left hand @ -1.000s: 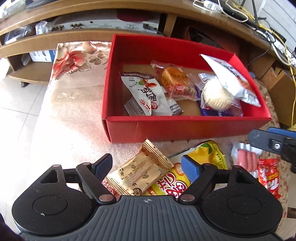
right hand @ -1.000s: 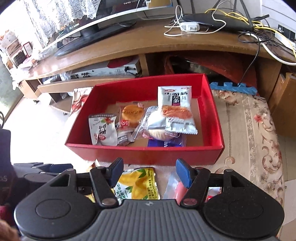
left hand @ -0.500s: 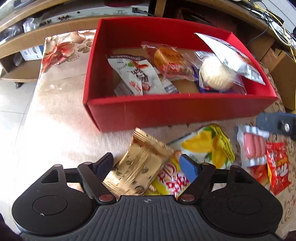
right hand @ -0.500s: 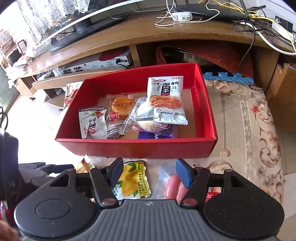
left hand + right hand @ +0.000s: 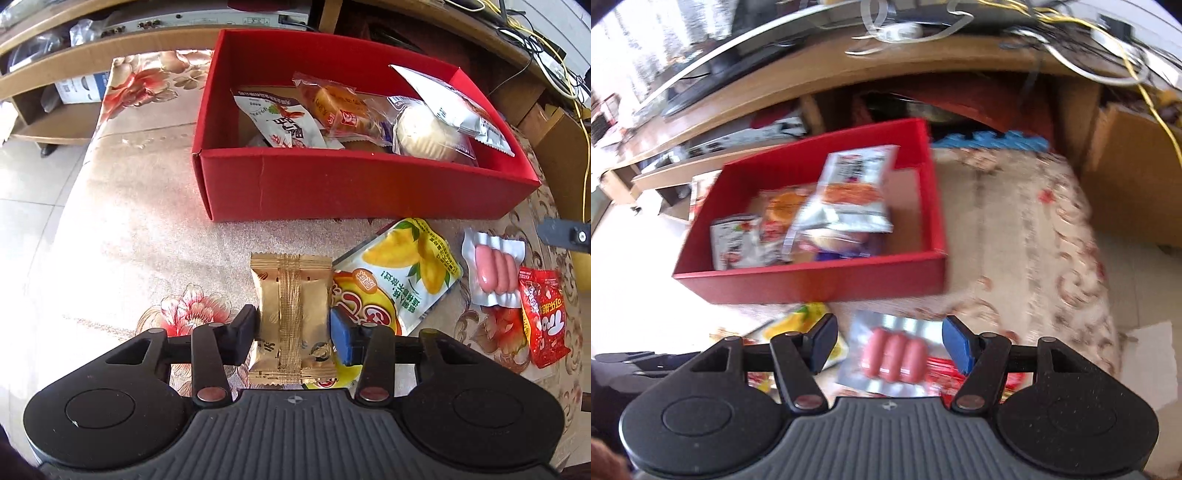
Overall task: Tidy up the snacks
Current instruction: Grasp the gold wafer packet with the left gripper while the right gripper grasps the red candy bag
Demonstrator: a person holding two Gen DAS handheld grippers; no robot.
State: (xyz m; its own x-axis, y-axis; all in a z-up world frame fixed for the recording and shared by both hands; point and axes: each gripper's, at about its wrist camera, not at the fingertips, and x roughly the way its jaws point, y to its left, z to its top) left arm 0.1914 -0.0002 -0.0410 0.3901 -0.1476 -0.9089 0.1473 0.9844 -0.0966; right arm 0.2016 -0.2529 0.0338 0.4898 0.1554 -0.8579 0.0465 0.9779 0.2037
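A red box (image 5: pixel 354 184) holds several snack packets. In front of it on the cloth lie a gold packet (image 5: pixel 291 317), a yellow mango pouch (image 5: pixel 410 266), a sausage pack (image 5: pixel 493 269) and a red packet (image 5: pixel 543 317). My left gripper (image 5: pixel 291 332) is shut on the gold packet, both pads against its sides. My right gripper (image 5: pixel 890 341) is open above the sausage pack (image 5: pixel 894 356), with the red box (image 5: pixel 820 273) ahead and to the left. The right wrist view is blurred.
A wooden TV stand (image 5: pixel 849 74) with cables and a monitor stands behind the box. The floral cloth (image 5: pixel 1027 229) extends to the right of the box. Tiled floor (image 5: pixel 29 177) lies to the left. A cardboard box (image 5: pixel 1137 162) stands at far right.
My left gripper has closed its fingers onto the gold packet, which now stands straight between them. My right gripper has swung right and lower, over the sausage pack, still open.
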